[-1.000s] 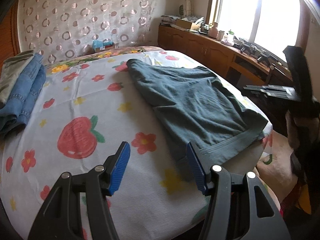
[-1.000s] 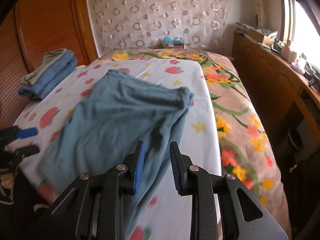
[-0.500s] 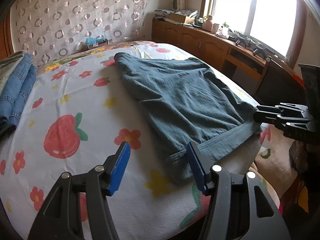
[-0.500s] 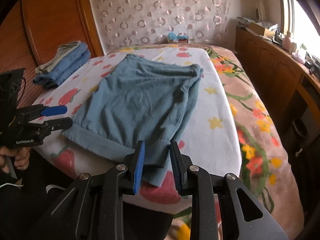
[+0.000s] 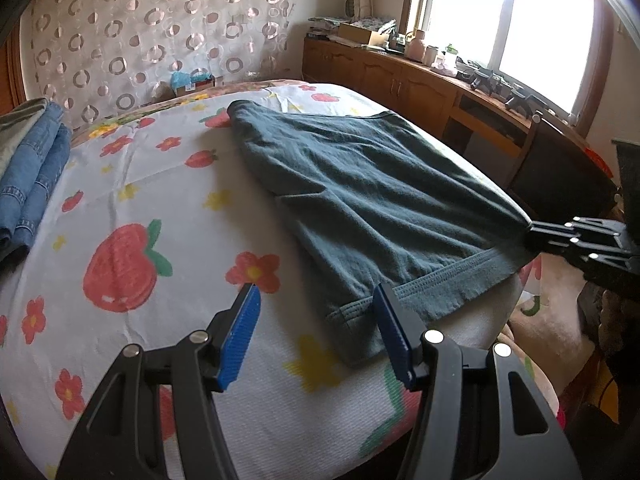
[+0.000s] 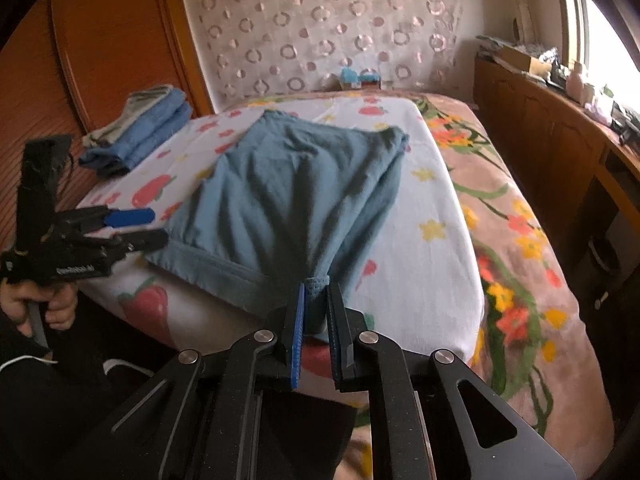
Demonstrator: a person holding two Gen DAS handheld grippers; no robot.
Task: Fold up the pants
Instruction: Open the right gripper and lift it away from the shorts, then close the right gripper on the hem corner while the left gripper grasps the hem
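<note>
The right gripper (image 6: pixel 316 300) has advanced and is closing on the hem corner of the teal cotton pants (image 6: pixel 296 200) on the bed; the left gripper (image 5: pixel 316 320) waits half-open, empty, so folding can begin.

Grippers: two, left gripper (image 5: pixel 316 320) and right gripper (image 6: pixel 316 304)
Blue-green pants (image 5: pixel 372 192): one
Folded clothes stack (image 6: pixel 138 134): one
Bed (image 5: pixel 132 208): one
Window (image 5: pixel 520 20): one

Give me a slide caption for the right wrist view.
Right tool closing on the hem corner of blue-green cotton pants spread on a fruit-print bedsheet.
</note>
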